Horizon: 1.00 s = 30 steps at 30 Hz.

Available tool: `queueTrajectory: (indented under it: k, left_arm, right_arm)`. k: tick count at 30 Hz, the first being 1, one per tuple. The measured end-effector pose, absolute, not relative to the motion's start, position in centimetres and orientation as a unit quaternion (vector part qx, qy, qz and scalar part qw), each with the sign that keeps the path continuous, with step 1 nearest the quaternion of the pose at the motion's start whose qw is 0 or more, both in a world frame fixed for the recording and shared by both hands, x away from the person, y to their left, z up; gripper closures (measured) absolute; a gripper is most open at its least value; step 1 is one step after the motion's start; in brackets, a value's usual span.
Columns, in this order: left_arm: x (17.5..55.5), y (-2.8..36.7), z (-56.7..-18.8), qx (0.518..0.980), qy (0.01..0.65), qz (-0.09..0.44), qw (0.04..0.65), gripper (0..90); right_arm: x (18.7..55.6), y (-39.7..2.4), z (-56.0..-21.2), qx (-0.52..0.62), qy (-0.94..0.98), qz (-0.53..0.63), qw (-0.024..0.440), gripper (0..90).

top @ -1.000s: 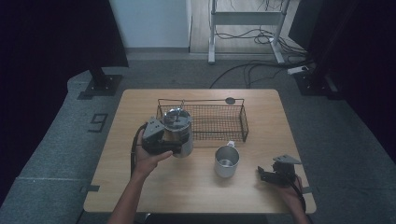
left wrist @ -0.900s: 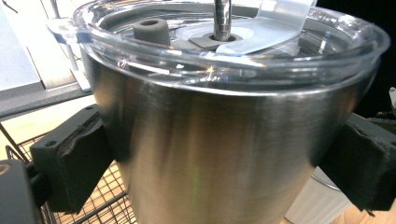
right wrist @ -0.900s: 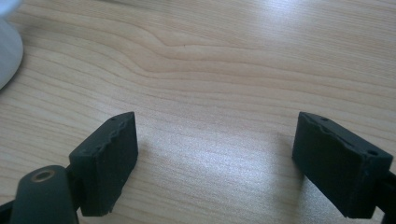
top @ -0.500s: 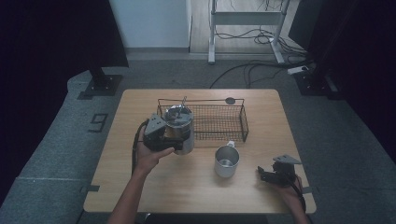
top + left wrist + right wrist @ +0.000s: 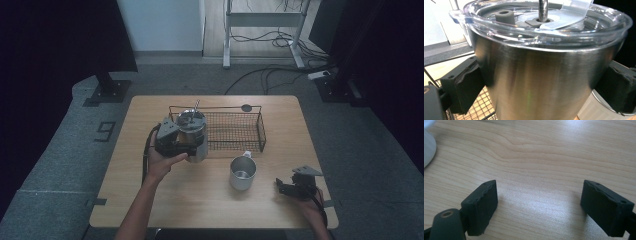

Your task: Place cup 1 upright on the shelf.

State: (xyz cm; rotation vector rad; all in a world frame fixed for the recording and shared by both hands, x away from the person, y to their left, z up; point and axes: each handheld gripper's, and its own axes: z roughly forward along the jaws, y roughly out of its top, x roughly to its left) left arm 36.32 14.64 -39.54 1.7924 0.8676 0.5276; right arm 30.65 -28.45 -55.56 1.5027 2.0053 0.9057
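A steel tumbler (image 5: 193, 134) with a clear lid and a metal straw hangs above the front left corner of the black wire basket (image 5: 235, 131). My left gripper (image 5: 194, 148) is shut on it. In the left gripper view both pads (image 5: 465, 90) press on the tumbler's (image 5: 541, 82) sides just under the lid. A steel mug (image 5: 242, 172) stands in front of the basket. My right gripper (image 5: 281, 186) rests at the front right of the wooden table (image 5: 210, 205). In the right gripper view it (image 5: 539, 205) is open, with bare wood between the jaws.
The basket sits at the back middle of the table and holds nothing that I can see. A small dark disc (image 5: 246, 107) lies behind it. Past the table edges are grey carpet, cables and stand legs (image 5: 107, 90).
The left gripper has shifted the tumbler slightly away from the person, toward the basket, and turned it more upright. The right gripper and the mug have stayed put.
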Motion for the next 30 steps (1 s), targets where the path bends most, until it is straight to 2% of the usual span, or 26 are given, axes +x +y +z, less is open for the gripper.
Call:
queueTrajectory:
  k: [30]
  left_arm:
    - [38.6,14.4,-39.0,0.743,0.367,0.220,0.514,4.3]
  right_arm:
    - [30.6,-28.5,-55.5,0.548,0.732,0.330,0.235,14.1]
